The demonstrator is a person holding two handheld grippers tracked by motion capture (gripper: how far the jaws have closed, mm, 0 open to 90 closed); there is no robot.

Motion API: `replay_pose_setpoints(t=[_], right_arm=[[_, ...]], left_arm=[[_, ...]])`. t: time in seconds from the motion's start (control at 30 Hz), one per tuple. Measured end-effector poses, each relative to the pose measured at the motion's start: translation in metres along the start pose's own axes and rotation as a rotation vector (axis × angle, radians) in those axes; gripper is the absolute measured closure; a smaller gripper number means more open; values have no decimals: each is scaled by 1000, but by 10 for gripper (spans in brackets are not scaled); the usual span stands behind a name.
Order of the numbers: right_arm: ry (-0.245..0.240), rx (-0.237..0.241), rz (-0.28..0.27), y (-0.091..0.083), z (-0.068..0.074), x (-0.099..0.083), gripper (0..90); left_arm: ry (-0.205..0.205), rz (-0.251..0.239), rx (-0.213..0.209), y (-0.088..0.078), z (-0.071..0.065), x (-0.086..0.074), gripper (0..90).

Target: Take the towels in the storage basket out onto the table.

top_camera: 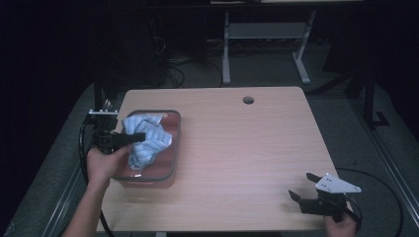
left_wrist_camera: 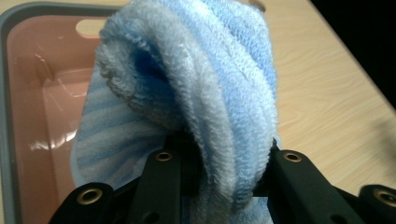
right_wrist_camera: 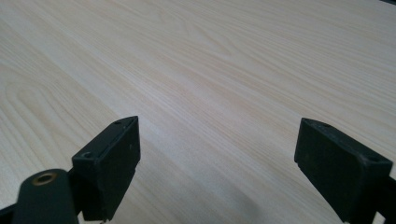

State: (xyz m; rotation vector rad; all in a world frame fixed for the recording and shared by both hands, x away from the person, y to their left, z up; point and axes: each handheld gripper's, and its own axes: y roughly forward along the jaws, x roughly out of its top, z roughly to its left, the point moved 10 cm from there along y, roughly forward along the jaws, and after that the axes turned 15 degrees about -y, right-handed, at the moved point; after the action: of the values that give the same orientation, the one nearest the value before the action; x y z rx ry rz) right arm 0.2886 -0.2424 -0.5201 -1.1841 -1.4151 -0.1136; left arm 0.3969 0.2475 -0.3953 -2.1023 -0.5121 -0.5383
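Note:
A blue-and-white striped towel [top_camera: 146,139] bunches up out of a pink tub with a grey rim [top_camera: 174,148] at the table's left side. My left gripper [top_camera: 141,137] is shut on a thick fold of that towel [left_wrist_camera: 219,98], which rises between the two black jaws in the left gripper view; the tub's pink floor [left_wrist_camera: 44,98] lies below to the left. My right gripper [top_camera: 302,185] rests near the table's front right corner, open, with bare wood [right_wrist_camera: 215,102] between its black fingers [right_wrist_camera: 116,158].
The light wooden table [top_camera: 247,148] has a round cable hole [top_camera: 248,100] at its far edge. Dark floor, cables and a white desk frame [top_camera: 262,44] lie beyond it. A black cable trails from each gripper.

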Motion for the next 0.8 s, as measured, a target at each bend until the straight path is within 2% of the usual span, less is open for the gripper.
replay_pose_setpoints(t=[0.03, 0.17, 0.27, 0.37, 0.43, 0.63, 0.8], right_arm=[[0, 0, -4, 0, 0, 1, 137], [-6, -2, 0, 0, 0, -1, 137], [-7, -3, 2, -1, 0, -1, 137], [-6, -8, -5, -2, -2, -1, 137], [2, -14, -3, -3, -3, -2, 137], [10, -19, -5, -5, -5, -3, 137], [7, -15, -4, -3, -5, -3, 137]], left_arm=[[-10, -6, -8, -2, -1, 1, 713], [-1, -13, -3, -8, -7, 7, 713], [-4, -37, -13, -13, -15, 13, 713], [9, -39, -1, -17, -23, 18, 713], [28, -34, 23, -18, -27, 21, 713], [46, -43, 40, -19, -44, 30, 713], [59, -43, 13, -14, -62, 35, 713]])
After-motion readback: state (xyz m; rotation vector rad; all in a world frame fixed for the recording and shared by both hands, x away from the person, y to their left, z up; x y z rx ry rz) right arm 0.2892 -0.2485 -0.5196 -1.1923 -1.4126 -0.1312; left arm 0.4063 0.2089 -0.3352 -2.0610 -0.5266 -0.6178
